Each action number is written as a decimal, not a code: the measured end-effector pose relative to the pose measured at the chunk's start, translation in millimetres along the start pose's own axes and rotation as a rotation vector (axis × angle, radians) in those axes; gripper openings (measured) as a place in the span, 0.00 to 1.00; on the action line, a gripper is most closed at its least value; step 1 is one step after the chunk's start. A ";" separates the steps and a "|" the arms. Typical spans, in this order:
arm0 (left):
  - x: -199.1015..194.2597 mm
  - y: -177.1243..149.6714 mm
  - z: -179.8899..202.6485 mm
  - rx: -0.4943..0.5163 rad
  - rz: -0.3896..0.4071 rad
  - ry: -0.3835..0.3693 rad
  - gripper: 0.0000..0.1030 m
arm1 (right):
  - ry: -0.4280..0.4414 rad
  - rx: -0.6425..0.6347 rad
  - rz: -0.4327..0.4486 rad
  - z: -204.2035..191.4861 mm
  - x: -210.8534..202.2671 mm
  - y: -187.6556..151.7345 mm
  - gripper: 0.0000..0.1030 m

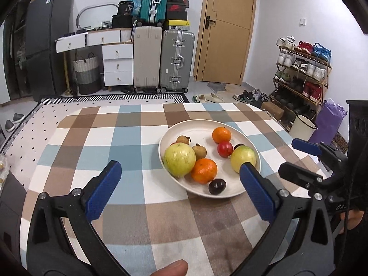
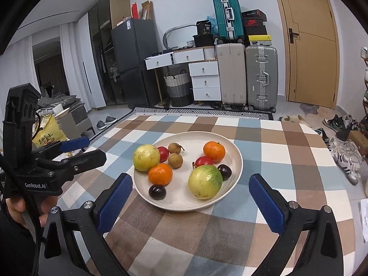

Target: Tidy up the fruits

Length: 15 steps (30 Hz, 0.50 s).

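Observation:
A cream plate [image 1: 197,126] [image 2: 197,135] stands on the checked tablecloth [image 1: 138,138] and holds all the fruit. On it lie two yellow-green guavas [image 1: 179,159] [image 2: 205,181], two oranges [image 1: 204,170] [image 2: 214,151], two red fruits [image 1: 225,148], two brown longans [image 2: 175,160] and two dark plums [image 1: 217,186] [image 2: 157,191]. My left gripper [image 1: 180,165] is open just short of the plate's near left rim, nothing between its blue pads. My right gripper [image 2: 190,178] is open in front of the plate's near edge, also with nothing in it. Each gripper shows at the side of the other's view [image 1: 292,155] [image 2: 94,148].
Past the table's far edge lie a patterned rug [image 1: 115,97], suitcases [image 1: 177,59], white drawers [image 1: 117,65] and a wooden door [image 1: 226,30]. A shoe rack [image 1: 303,73] stands at the right. A yellow bag [image 2: 47,133] sits off the table's left side.

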State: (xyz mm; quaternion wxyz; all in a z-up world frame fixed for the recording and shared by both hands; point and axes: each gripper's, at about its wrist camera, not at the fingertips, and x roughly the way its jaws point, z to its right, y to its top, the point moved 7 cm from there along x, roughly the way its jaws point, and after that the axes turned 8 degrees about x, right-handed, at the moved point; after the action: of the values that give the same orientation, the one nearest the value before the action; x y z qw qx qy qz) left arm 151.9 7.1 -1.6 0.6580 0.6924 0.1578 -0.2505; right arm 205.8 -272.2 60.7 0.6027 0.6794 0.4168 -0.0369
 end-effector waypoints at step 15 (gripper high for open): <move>-21.7 -31.4 8.7 -0.017 0.069 0.029 0.99 | 0.026 -0.013 0.115 5.1 -31.6 -20.1 1.00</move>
State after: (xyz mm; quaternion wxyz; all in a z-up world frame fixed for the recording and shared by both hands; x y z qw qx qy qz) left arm 115.6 3.5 -15.8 0.6695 0.6956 0.1456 -0.2161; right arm 175.2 -294.5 61.0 0.6029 0.6987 0.3850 0.0094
